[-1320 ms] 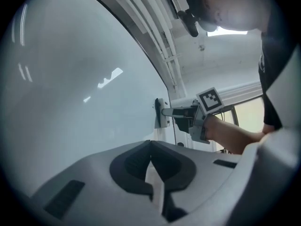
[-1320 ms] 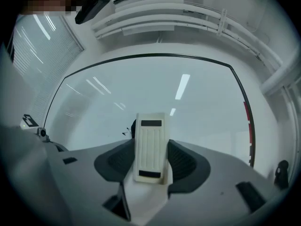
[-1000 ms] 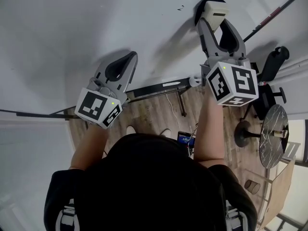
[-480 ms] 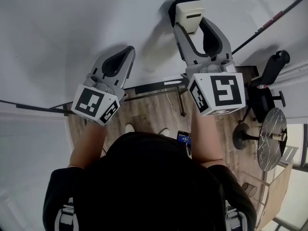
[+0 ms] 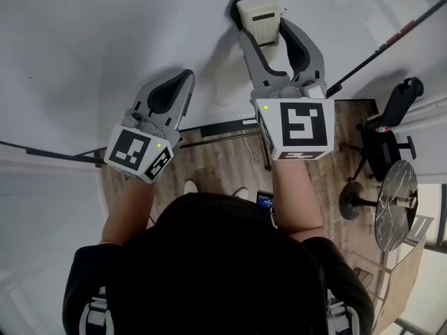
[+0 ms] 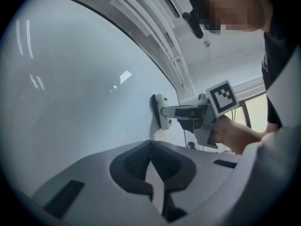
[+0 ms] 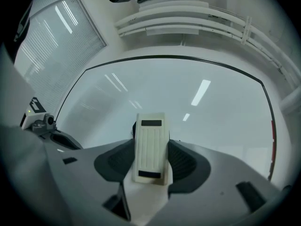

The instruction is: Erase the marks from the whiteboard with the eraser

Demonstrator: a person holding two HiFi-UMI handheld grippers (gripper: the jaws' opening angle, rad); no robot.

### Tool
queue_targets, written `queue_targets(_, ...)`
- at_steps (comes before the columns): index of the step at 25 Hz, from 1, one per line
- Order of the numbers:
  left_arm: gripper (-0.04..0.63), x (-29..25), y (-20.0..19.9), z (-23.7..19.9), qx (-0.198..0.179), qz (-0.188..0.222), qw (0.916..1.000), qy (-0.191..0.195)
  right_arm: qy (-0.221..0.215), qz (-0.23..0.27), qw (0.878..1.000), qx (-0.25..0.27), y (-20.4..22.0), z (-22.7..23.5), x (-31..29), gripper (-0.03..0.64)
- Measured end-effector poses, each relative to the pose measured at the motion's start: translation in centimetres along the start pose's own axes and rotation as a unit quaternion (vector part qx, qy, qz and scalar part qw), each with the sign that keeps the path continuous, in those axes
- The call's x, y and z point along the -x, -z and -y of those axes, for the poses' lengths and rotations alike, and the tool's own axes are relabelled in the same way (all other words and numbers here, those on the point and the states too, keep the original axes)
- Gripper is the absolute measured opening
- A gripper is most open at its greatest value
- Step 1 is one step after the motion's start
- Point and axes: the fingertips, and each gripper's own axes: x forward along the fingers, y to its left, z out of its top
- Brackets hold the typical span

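Two grippers face the whiteboard (image 5: pixel 105 33) as I run the rig, and only one is at work. The right gripper (image 5: pixel 262 25) has its fingers clamped on the sides of the cream eraser (image 7: pixel 150 147), which sits high on the board with its pad flat against the surface, as the left gripper view shows. The left gripper (image 6: pixel 150 145) hovers lower and to the left, its fingers together on nothing, close to the board, though I cannot tell whether it touches.

I can make out no marks on the board near the eraser, so I judge this stretch to be clean or nearly so.

To wipe well from here, I would keep the pad square to the board rather than riding on one edge. I would press evenly and draw it in long, overlapping strokes toward any ink that is left. The grip is on the eraser's narrow sides, so a firm squeeze matters, because a hard drag could twist it between the fingers. The left gripper is best kept off the surface and out of the stroke's path.

I can read no brand or wording. The eraser's ribbed back carries two plain dark bars (image 7: pixel 151 123), and the marker cubes (image 5: pixel 297 128) bear only black-and-white square patterns.
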Motion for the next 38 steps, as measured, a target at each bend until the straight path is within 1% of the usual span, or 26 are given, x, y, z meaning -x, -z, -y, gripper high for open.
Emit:
queue_targets(3, 0.005, -0.3, 0.1, 0.4, -0.001, 0.0, 1.0, 0.005, 0.001, -0.006, 1.0, 0.002, 0.3, -0.1, -0.1, 0.222)
queue_targets(7, 0.005, -0.4, 0.1, 0.9, -0.001, 0.002, 0.9999, 0.015, 0.015, -0.02, 1.0, 0.016, 0.3, -0.1, -0.4, 0.222)
queue_targets(15, 0.005, 0.0, 0.1, 0.9, 0.001, 0.003, 0.9999, 0.016, 0.033, -0.027, 0.999, 0.025, 0.0, 0.1, -0.6, 0.221)
queue_targets(20, 0.005, -0.4, 0.1, 0.9, 0.001, 0.002, 0.9998, 0.018, 0.067, -0.032, 0.996, 0.04, 0.2, 2.4, -0.5, 0.221)
queue_targets(26, 0.005, -0.2, 0.2, 1.9, 0.0, 0.001, 0.9997, 0.023, 0.096, -0.039, 0.994, 0.034, 0.7, 4.8, 0.5, 0.221)
queue_targets(32, 0.005, -1.2, 0.2, 1.4, 0.001, -0.001, 0.9998, 0.02, 0.124, -0.048, 0.991, 0.025, 1.8, 8.2, 0.4, 0.221)
queue_targets(38, 0.006, -0.8, 0.6, 0.9, 0.002, -0.002, 0.9999, 0.016, 0.146, -0.048, 0.988, 0.012, 2.8, 10.6, 1.3, 0.221)
